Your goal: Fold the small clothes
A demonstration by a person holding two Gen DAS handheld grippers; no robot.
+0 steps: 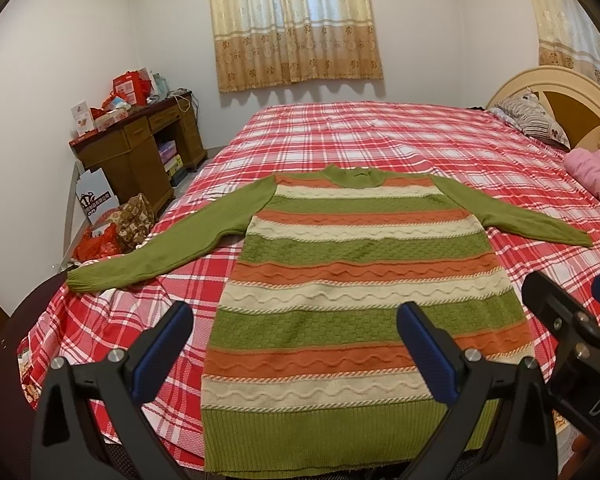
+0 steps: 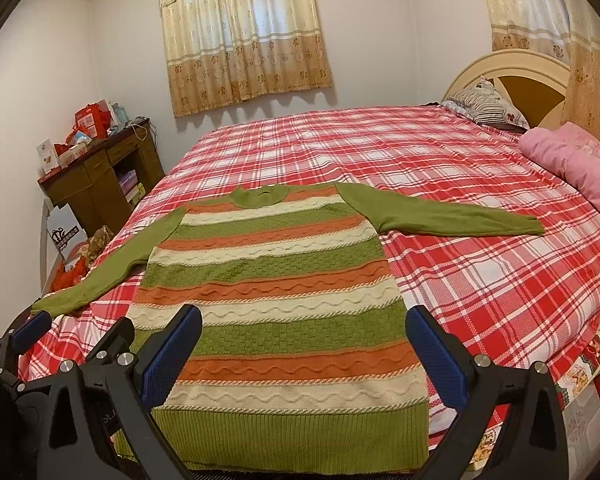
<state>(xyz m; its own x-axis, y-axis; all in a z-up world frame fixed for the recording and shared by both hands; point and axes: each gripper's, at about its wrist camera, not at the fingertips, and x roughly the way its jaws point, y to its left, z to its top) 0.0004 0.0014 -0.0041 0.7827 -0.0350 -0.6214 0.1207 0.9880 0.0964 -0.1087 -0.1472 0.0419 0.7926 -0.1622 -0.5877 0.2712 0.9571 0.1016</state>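
A striped knit sweater (image 1: 340, 280), green, orange and cream with plain green sleeves, lies flat and face up on the bed, hem toward me, both sleeves spread out sideways. It also shows in the right wrist view (image 2: 276, 300). My left gripper (image 1: 296, 348) is open and empty, held above the hem on the sweater's left half. My right gripper (image 2: 304, 352) is open and empty above the hem's right half. The right gripper's fingers (image 1: 548, 304) show at the right edge of the left wrist view.
The bed has a red plaid cover (image 1: 380, 140). A pink quilt (image 2: 572, 160) and a pillow (image 2: 484, 104) lie by the headboard at right. A wooden desk (image 1: 140, 148) with boxes, and bags on the floor (image 1: 112, 232), stand left of the bed.
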